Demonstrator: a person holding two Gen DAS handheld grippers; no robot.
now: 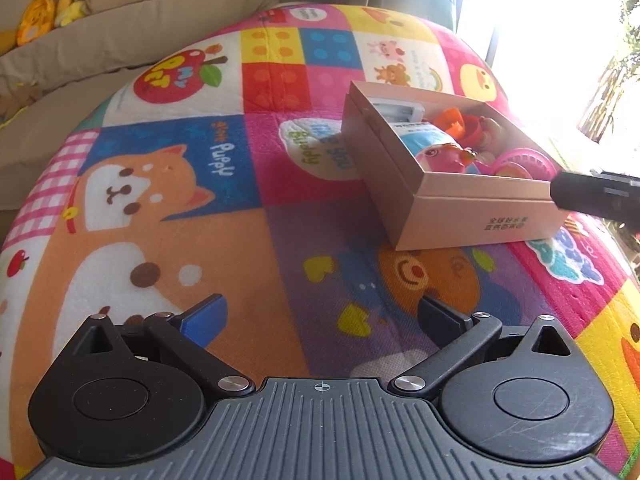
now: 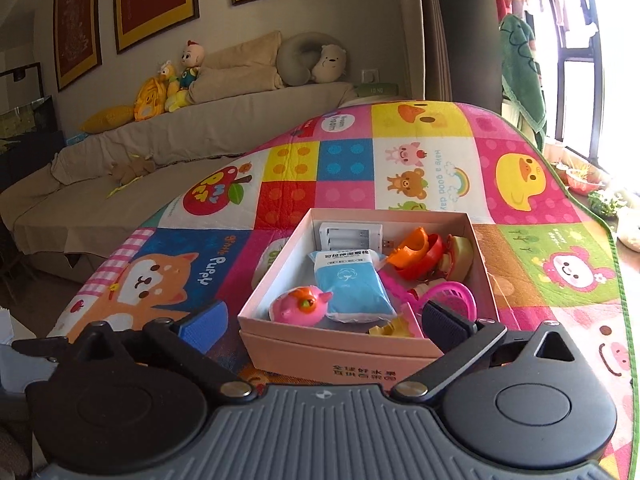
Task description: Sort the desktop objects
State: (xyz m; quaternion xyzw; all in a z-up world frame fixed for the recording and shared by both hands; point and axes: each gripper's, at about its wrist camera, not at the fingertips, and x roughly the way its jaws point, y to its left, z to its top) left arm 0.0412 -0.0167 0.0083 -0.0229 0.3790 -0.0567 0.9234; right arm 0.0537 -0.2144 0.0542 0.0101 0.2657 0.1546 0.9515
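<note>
Both jaws are standing wide apart and gripping nothing: the left gripper (image 1: 320, 312) is hovering over the play mat (image 1: 224, 240), well short of the box, and the right gripper (image 2: 324, 320) is hanging just above the near wall of the box (image 2: 336, 350), with its right finger (image 2: 442, 320) reaching over the rim.

Inside the box, a blue wipes pack (image 2: 350, 286) is lying in the middle. A pink pig toy (image 2: 298, 304) is sitting just left of the pack, at the near-left corner of the box. A white battery charger (image 2: 348, 236) is resting against the box's far wall, behind the pack. Orange and red plastic toy pieces (image 2: 420, 254) are piled to the right of the pack, and a pink round basket (image 2: 452, 296) is lying nearer, at the box's right side.

The box is sitting on the colourful mat covering the table. Beyond the box, a beige sofa (image 2: 200, 128) is carrying plush toys (image 2: 176, 80) and cushions.
</note>
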